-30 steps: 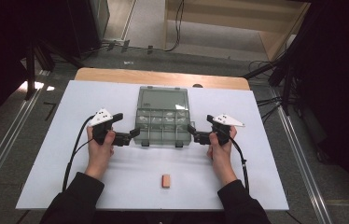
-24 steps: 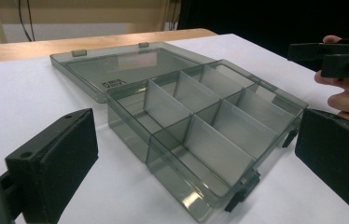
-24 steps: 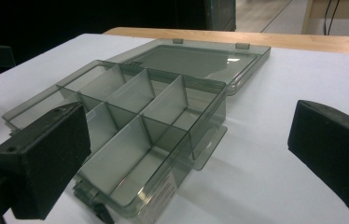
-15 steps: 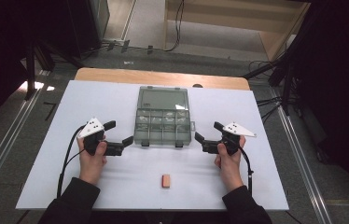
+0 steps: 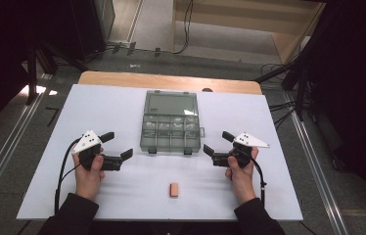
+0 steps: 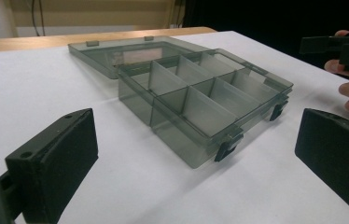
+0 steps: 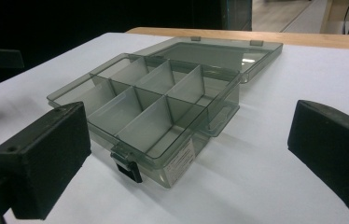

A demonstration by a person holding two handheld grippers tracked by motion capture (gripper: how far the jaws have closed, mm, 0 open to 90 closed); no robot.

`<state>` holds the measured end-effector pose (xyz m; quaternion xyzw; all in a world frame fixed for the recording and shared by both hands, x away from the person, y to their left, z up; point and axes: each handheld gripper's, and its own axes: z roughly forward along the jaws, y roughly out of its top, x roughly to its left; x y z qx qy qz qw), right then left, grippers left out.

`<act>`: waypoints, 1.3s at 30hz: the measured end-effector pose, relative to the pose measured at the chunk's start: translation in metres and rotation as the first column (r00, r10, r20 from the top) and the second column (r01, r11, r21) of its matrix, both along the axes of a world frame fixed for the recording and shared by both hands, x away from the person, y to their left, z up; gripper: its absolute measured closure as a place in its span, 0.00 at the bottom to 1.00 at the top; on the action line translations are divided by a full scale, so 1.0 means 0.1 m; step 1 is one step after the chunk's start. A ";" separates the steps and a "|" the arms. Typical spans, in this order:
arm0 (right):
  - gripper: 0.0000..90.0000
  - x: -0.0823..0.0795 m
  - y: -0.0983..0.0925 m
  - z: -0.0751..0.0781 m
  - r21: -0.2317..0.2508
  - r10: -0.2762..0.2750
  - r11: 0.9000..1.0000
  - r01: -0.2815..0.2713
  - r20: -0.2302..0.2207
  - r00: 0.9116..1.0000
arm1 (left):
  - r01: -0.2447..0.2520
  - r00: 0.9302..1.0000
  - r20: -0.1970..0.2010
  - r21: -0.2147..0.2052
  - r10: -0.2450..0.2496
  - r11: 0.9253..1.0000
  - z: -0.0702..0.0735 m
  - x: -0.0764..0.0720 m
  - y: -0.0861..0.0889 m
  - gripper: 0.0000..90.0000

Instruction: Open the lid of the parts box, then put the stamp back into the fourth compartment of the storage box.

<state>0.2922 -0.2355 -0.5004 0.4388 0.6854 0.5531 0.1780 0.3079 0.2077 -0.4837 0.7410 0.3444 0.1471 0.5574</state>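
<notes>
A smoky clear plastic compartment box (image 5: 171,132) lies in the middle of the white table, its lid (image 5: 170,103) folded flat behind it. Its several compartments (image 6: 200,93) (image 7: 140,98) look empty. My left gripper (image 5: 117,145) is open, a short way left of the box's front corner. My right gripper (image 5: 217,143) is open too, just right of the box's front right corner. Neither touches the box and nothing is between their jaws. A small orange block (image 5: 173,189) lies on the table in front of the box, between the person's two hands.
The white table top (image 5: 122,107) sits on a wooden table whose edge (image 5: 122,78) shows at the back. Black latches (image 6: 227,144) stick out of the box's front. Dark floor, rails and cables surround the table.
Both grippers have drawn back from the box's sides, outward and toward the person. The box and orange block have stayed put.
</notes>
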 end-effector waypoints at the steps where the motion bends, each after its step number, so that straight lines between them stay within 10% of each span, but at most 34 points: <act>1: 0.00 0.00 0.00 0.00 -0.002 0.001 1.000 -0.001 0.001 1.000 | 0.000 1.000 0.002 -0.007 0.000 1.000 0.00 -0.01 0.01 0.00; 22: 0.00 -0.10 0.18 0.13 -0.056 0.149 0.987 -0.148 0.019 0.989 | -0.048 0.998 0.042 -0.023 0.049 0.999 0.01 -0.20 0.35 0.00; 39: 0.00 -0.24 0.40 0.16 -0.131 0.277 0.953 -0.273 0.008 0.961 | -0.067 0.997 0.038 -0.019 0.067 0.998 0.00 -0.38 0.50 0.00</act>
